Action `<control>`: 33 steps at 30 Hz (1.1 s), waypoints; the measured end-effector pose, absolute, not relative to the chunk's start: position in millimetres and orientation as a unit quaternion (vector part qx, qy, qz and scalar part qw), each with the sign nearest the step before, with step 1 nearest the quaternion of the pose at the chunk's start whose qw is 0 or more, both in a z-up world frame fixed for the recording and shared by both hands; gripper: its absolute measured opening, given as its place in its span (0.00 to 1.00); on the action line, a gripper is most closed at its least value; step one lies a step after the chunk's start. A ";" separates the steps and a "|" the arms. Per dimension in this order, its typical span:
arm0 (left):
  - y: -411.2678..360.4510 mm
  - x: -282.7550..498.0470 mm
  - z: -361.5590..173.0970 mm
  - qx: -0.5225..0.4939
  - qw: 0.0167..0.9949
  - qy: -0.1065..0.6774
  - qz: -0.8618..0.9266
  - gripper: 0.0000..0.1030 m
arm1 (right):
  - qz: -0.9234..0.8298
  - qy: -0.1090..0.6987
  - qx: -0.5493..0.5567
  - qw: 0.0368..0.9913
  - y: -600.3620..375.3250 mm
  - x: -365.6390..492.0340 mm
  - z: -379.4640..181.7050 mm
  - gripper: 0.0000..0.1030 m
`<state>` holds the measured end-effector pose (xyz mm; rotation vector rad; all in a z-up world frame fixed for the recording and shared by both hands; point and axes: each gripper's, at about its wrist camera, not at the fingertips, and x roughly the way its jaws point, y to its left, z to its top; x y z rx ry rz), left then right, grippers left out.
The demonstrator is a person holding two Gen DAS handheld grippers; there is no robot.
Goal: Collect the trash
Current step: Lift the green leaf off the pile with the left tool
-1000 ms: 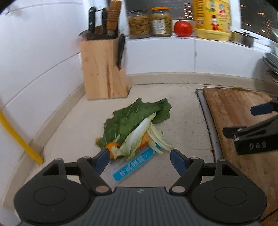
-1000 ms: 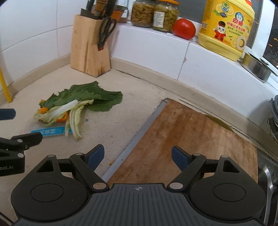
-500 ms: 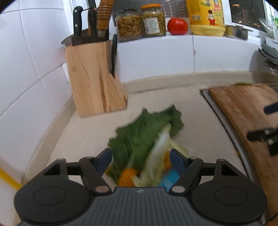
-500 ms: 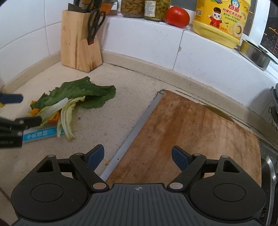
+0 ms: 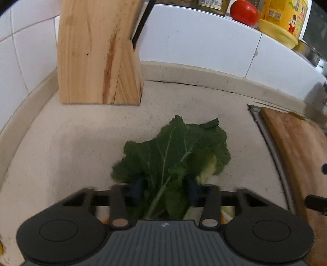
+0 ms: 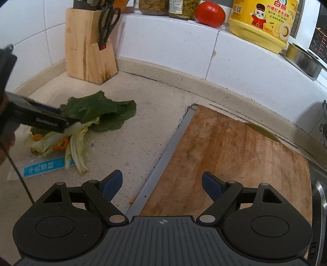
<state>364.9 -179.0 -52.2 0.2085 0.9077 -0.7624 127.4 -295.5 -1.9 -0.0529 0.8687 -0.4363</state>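
A pile of trash lies on the beige counter: big green leaves [image 5: 175, 155], pale cabbage stalks [image 6: 76, 141], orange peel bits [image 6: 61, 144] and a blue and white wrapper [image 6: 40, 166]. My left gripper [image 5: 165, 187] is down in the pile, its fingers on either side of the green leaf stems and closing on them; it also shows in the right wrist view [image 6: 61, 120]. My right gripper [image 6: 162, 184] is open and empty, above the left edge of the wooden cutting board [image 6: 235, 159].
A wooden knife block [image 6: 87, 51] with scissors stands in the back left corner. On the white ledge are jars [image 6: 167, 6], a tomato [image 6: 210, 13] and a yellow bottle [image 6: 263, 22]. A steel pot [image 6: 304, 59] sits at far right.
My left gripper has moved forward and down into the pile and its fingers have narrowed around the green leaves. My right gripper has shifted slightly and stays open.
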 end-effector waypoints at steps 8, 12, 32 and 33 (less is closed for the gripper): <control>-133.7 316.1 -30.3 0.080 0.820 0.445 -0.352 0.09 | -0.192 0.420 -0.010 0.887 -296.0 129.1 -2.9 0.70; -105.4 304.4 -9.8 0.038 0.834 0.437 -0.334 0.09 | -0.185 0.422 -0.017 0.887 -292.6 130.6 -3.2 0.65; -69.8 261.0 8.5 0.003 0.860 0.410 -0.304 0.07 | -0.152 0.413 -0.058 0.896 -273.3 130.9 5.6 0.73; -71.8 260.7 3.1 0.009 0.860 0.413 -0.298 0.10 | -0.150 0.414 -0.059 0.896 -272.0 130.7 5.2 0.73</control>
